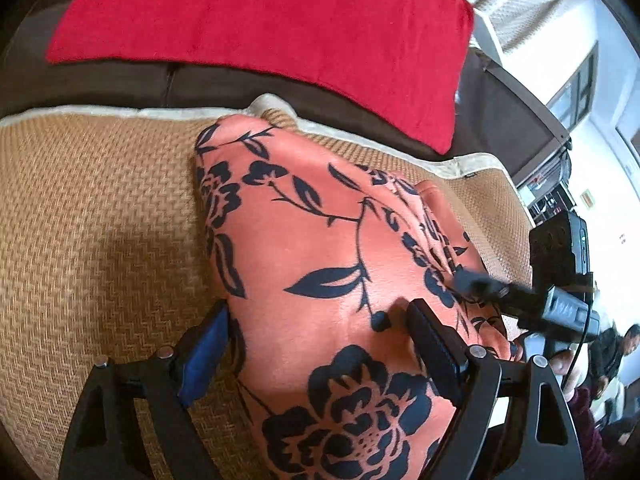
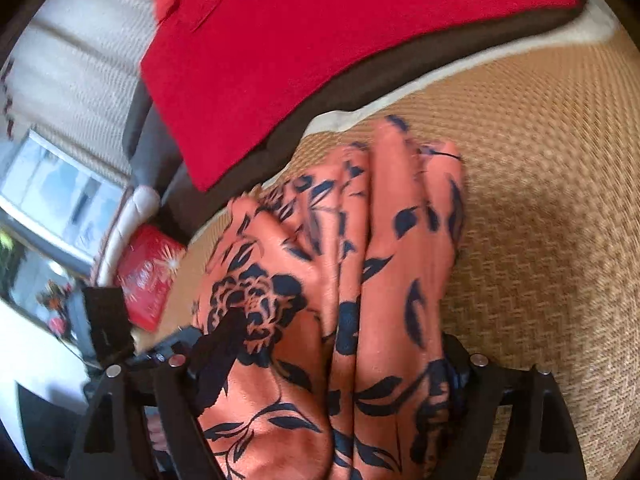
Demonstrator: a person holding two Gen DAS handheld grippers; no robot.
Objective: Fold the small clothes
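Here, left gripper [image 1: 316,352] wide apart astride the bunched orange cloth with black flower print [image 1: 320,240], right gripper [image 2: 332,364] likewise spread around its folds, cloth lying on a tan woven mat [image 1: 100,220], red towel [image 1: 280,28] over the dark sofa back [image 1: 200,80] beyond.

bright window daylight, fisheye edges, right view blurred.
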